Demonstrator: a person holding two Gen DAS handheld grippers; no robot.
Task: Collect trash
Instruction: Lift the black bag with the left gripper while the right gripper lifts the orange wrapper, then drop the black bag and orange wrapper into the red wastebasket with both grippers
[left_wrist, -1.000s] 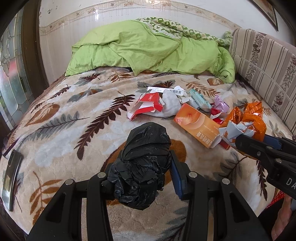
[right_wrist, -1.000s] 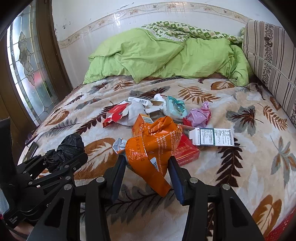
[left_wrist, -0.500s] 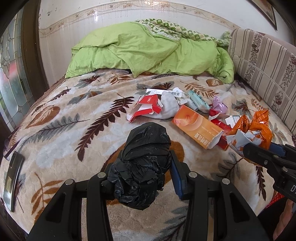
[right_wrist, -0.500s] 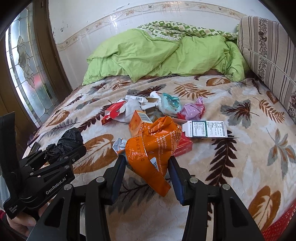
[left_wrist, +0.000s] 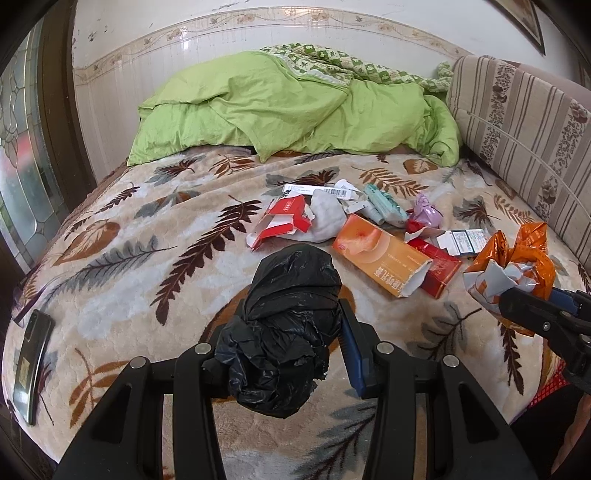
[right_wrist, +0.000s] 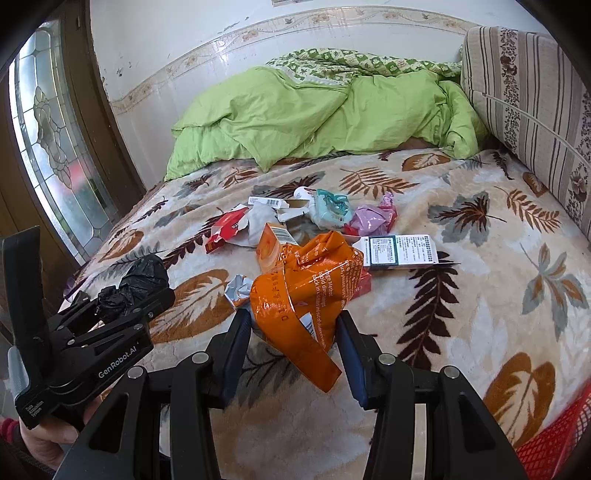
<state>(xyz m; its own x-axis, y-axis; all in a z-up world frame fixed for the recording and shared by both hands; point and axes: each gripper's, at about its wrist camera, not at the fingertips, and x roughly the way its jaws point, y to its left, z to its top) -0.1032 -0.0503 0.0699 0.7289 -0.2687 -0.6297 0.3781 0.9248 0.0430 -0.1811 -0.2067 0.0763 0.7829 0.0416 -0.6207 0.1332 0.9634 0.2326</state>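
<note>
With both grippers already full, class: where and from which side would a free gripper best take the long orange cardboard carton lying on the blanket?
Grip the long orange cardboard carton across its narrow width near the torn open end, from above; it lies flat with that near end clear of the trash pile.

Black bag (left_wrist: 291, 325), orange wrapper (right_wrist: 303, 280), leaf-patterned blanket (left_wrist: 147, 258)

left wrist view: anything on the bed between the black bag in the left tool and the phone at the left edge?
Nothing. In the left wrist view, only bare leaf-print blanket lies between the black bag and the phone.
</note>
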